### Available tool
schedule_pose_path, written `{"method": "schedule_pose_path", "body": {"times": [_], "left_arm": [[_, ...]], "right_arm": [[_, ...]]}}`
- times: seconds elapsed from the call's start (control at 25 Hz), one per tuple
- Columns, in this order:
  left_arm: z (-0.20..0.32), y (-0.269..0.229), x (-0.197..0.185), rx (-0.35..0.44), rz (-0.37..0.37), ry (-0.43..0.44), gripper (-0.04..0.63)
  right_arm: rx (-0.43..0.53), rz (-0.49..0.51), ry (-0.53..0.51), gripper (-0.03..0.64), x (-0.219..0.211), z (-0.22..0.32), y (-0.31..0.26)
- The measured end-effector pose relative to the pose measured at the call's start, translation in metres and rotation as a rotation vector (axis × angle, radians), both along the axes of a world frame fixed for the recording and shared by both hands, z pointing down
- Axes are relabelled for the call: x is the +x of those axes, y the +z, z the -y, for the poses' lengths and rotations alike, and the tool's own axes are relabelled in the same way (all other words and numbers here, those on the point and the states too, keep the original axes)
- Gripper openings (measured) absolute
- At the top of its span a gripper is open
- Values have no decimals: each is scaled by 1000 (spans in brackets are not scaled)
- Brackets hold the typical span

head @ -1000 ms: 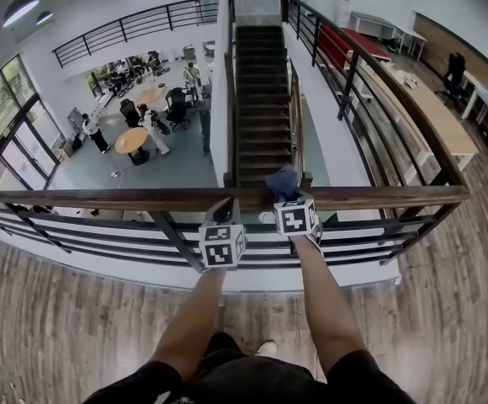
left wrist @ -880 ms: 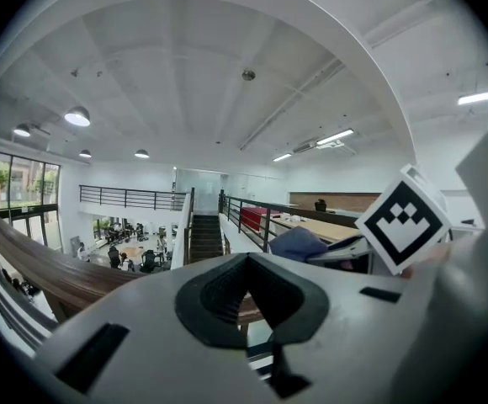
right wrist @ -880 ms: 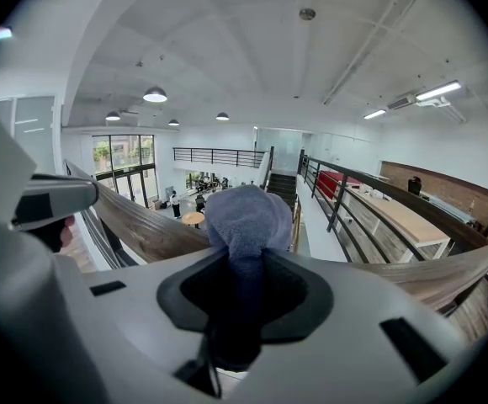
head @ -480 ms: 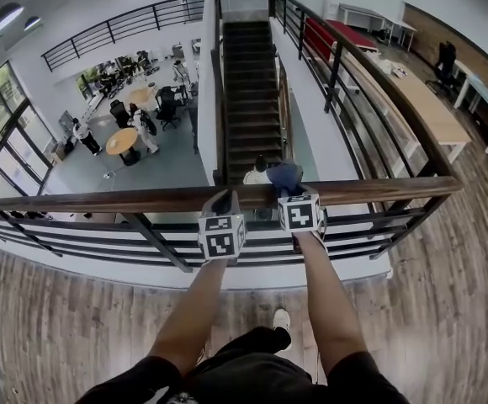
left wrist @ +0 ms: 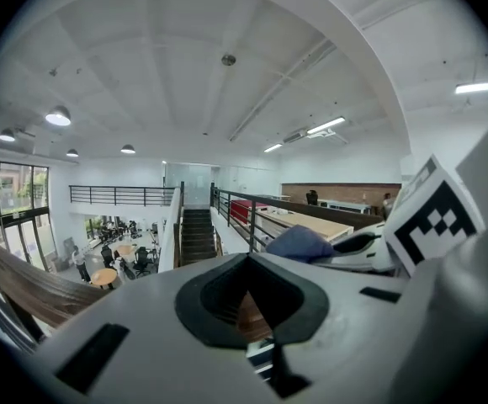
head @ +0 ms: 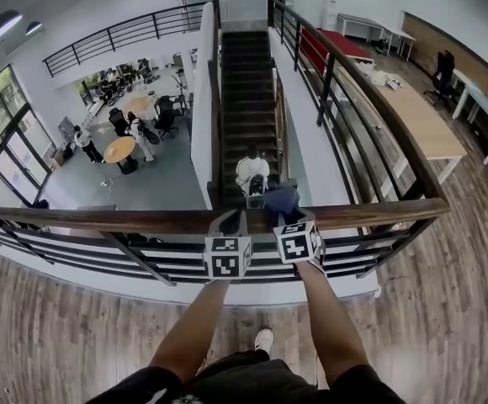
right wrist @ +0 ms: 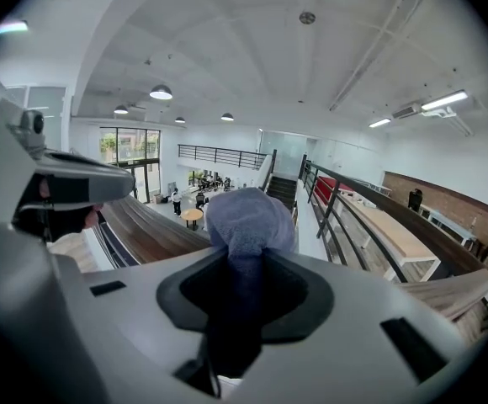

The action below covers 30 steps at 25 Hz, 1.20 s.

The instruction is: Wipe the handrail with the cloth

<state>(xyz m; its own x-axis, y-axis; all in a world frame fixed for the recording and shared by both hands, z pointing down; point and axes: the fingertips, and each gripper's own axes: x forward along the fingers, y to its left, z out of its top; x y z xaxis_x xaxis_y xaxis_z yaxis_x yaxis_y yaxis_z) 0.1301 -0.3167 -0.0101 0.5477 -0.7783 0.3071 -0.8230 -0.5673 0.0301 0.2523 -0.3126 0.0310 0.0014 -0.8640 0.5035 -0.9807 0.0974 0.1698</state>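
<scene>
cloth edging right along the rail
right gripper [head: 285, 215], fingers clamped on the blue-grey fabric cloth [head: 280, 199], has slid it slightly right on the brown wooden handrail [head: 101, 219], so wiping continues; left gripper [head: 230, 220] fingers together, empty.

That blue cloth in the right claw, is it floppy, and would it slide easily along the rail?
Probably floppy: the cloth bunches into a soft lump past the right claw. It looks fuzzy, so it would likely drag a little on the smooth handrail rather than skid.
</scene>
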Motion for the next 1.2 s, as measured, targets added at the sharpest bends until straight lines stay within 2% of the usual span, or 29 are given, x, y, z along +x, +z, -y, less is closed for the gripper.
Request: {"method": "schedule_pose_path", "body": {"times": [0.28,0.68,1.04,1.2], "left_arm": [[-23,-19,76,10,-22,30,-2],[-55,-24,229,7,-48,32,-2],[-86,-21,354,11,-58,117,-2],[-96,-28,405,37,-57,161,-2]], "right_arm": [[-18,0,76,95,92,-33,-2],[-27,-23,105,95,275,-71,-11],[-5,-4,189,95,411,-104,-7],[5,0,211,97,456,-118,-7]]}}
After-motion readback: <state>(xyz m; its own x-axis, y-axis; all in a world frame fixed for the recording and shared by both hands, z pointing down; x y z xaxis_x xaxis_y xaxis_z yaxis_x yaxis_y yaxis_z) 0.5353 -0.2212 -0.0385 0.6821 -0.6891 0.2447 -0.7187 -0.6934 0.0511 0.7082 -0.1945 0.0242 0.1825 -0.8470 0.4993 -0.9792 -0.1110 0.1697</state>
